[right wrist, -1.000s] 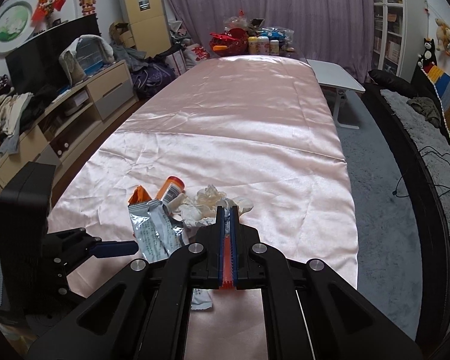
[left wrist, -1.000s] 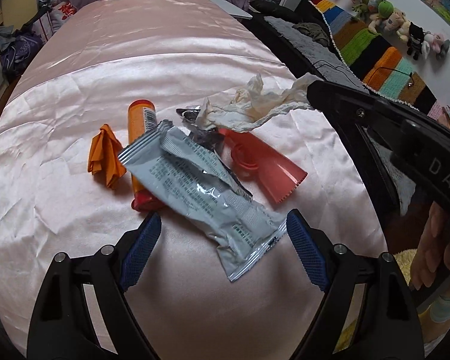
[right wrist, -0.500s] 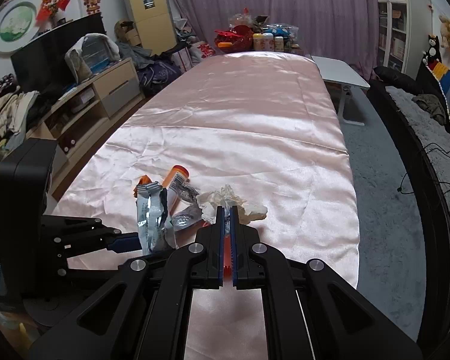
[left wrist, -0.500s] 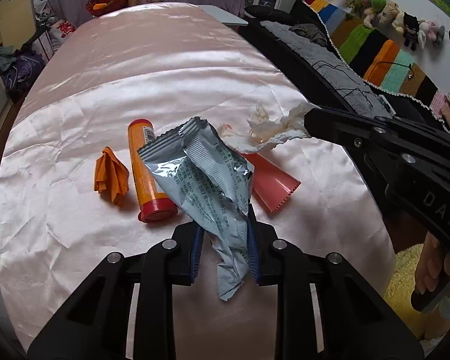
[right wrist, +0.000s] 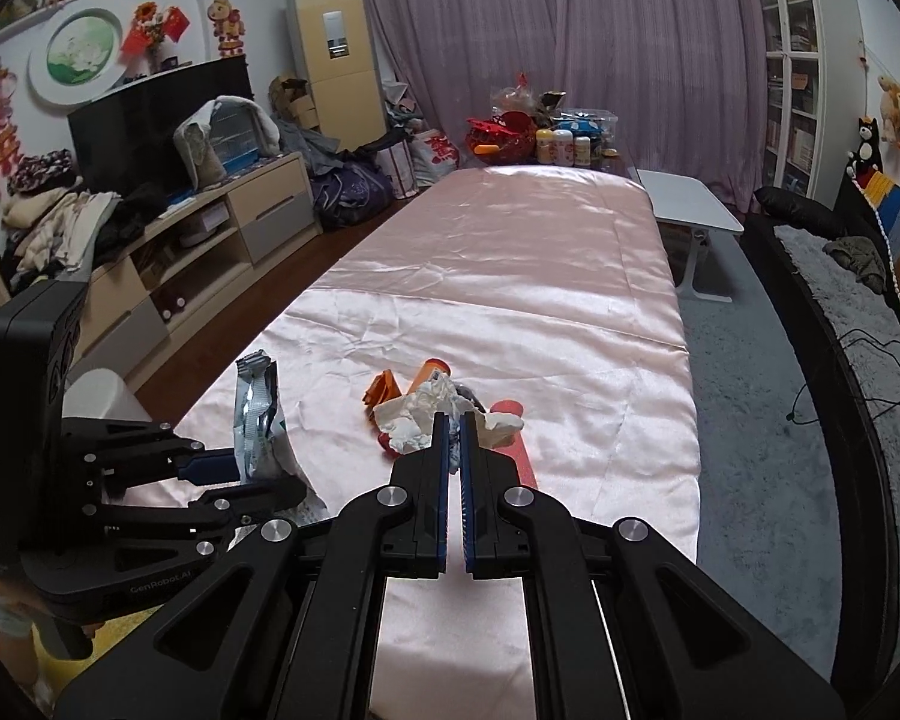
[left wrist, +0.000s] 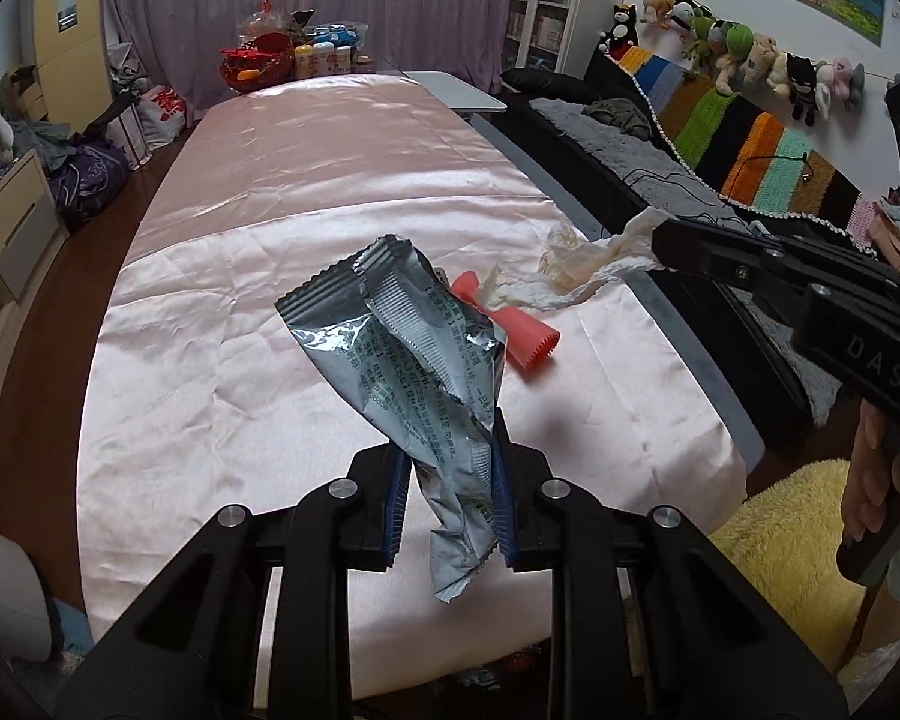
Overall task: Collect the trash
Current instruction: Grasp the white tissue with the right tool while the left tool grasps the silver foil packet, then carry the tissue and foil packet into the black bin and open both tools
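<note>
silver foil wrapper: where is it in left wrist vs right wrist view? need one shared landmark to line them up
Left wrist: the silver foil wrapper stands centre frame, pinched between the left gripper pads, rising over the pink sheet.
Right wrist: the wrapper is at lower left, upright in the left gripper.
Shared landmark: the red basket at the far end of the sheet.

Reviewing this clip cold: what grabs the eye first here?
The crinkled silver wrapper clamped upright in the left gripper, above the pink satin sheet. To its right, the right gripper pinches a crumpled white tissue, with a red tube lying beneath.
</note>
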`<state>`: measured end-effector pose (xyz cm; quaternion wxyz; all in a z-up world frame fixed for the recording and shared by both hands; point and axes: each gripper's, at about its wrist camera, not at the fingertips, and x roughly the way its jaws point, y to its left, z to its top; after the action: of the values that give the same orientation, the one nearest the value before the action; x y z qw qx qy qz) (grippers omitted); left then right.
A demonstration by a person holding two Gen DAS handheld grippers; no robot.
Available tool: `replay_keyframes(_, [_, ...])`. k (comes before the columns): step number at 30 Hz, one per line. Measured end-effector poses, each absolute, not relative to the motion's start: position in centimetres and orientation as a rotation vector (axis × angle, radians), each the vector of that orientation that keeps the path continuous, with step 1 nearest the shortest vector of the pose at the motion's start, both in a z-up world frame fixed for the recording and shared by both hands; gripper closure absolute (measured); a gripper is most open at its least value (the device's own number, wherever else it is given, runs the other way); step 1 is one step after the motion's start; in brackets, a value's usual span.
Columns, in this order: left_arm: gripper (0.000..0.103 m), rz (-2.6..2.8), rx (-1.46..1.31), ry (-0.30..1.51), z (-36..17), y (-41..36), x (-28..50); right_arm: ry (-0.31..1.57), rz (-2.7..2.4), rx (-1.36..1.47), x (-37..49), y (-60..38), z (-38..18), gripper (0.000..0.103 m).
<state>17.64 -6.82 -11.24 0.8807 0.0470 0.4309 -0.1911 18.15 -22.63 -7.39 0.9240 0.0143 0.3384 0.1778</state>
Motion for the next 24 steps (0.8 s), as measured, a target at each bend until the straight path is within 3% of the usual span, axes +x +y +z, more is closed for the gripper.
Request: replay_keyframes(24, [0.079,-0.393,0.074,0.980,-15.5,-3.5,3.6,0.795,0.452,0.053,4.0,-21.3,-10.2,0.098])
